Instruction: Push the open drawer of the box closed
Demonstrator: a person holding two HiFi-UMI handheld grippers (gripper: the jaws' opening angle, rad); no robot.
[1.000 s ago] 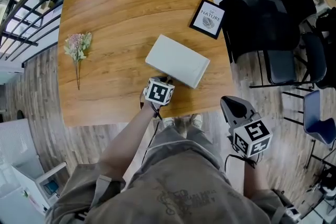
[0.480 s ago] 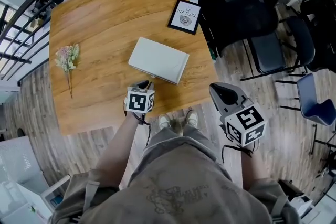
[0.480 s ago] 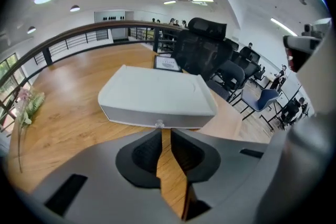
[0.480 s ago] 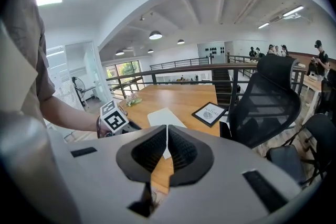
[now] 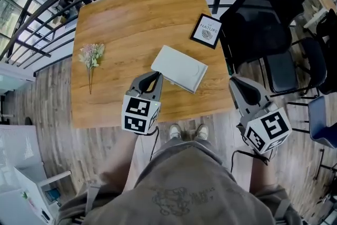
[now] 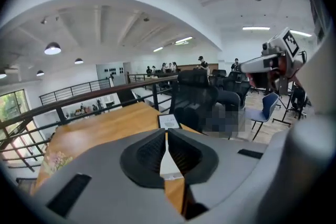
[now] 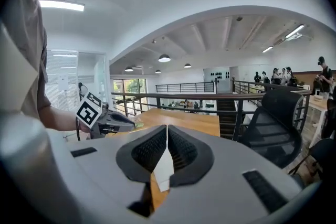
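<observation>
The white box [image 5: 179,68] lies flat on the wooden table [image 5: 121,18], near its front right corner. From above no drawer shows sticking out of it. My left gripper [image 5: 156,78] hovers just in front of the box's near left corner, pointing at it. Its jaws are closing and nothing is between them; in the left gripper view [image 6: 166,136] the pads meet. My right gripper [image 5: 244,85] hangs off the table's right edge, apart from the box. In the right gripper view [image 7: 167,131] its jaws are shut and empty.
A framed picture [image 5: 206,30] lies at the table's far right edge, behind the box. A dried flower sprig [image 5: 91,55] rests on the left side. Black office chairs [image 5: 263,23] stand close on the right, and a railing runs behind the table.
My left gripper has come away from the box's near end and risen toward the camera. The right gripper stays beside the table's right edge. The head view has shifted.
</observation>
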